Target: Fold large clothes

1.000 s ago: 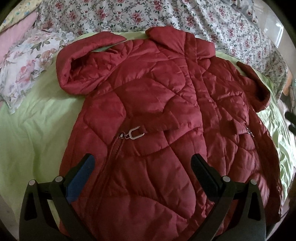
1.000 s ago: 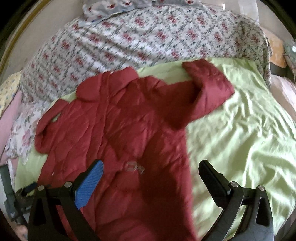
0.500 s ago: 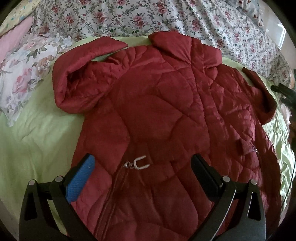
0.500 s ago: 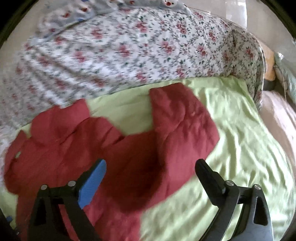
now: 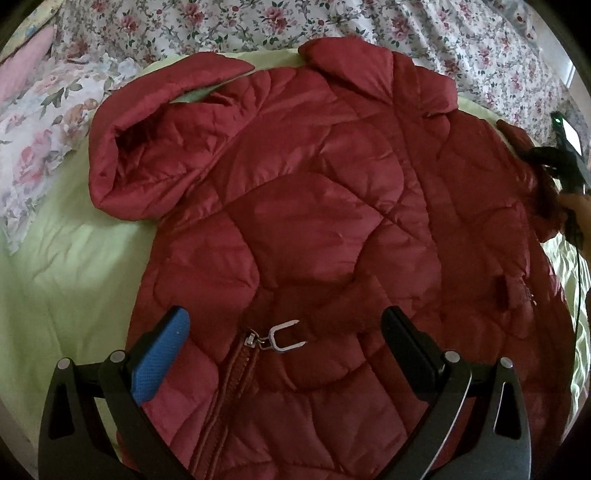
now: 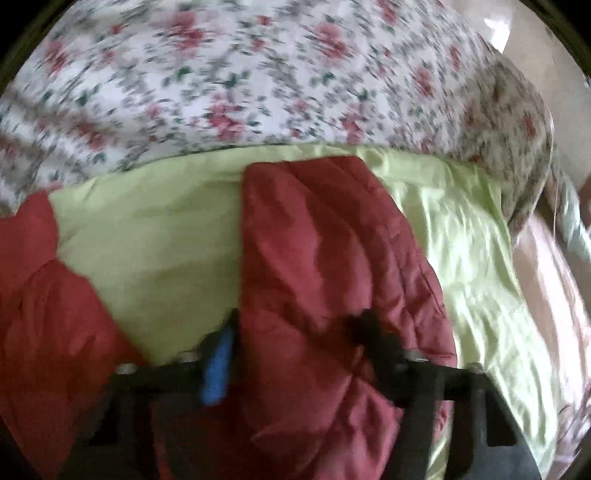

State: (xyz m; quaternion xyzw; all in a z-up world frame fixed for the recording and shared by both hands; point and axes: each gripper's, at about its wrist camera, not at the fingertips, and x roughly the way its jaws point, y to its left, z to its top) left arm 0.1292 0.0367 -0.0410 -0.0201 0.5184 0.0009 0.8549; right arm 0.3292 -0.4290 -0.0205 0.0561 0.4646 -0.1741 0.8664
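One red quilted jacket [image 5: 314, 221] lies on the green sheet [image 5: 66, 266]. Left gripper [image 5: 284, 339] is wide above it; right gripper [image 6: 295, 343] is closing around the sleeve [image 6: 325, 266] at 12 o'clock.

Bare green sheet [image 5: 74, 266] flanks jacket [image 5: 314, 221]; floral quilt [image 5: 258, 22] blocks beyond

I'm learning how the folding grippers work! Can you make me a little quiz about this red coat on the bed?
1. True or false: the red coat lies on a green sheet.
2. What sits between the closing right gripper jaws? A) the pillow B) the sleeve C) nothing
3. What small metal thing lies between the open left gripper fingers?

Key: 1 true. 2 B. 3 the zipper pull.
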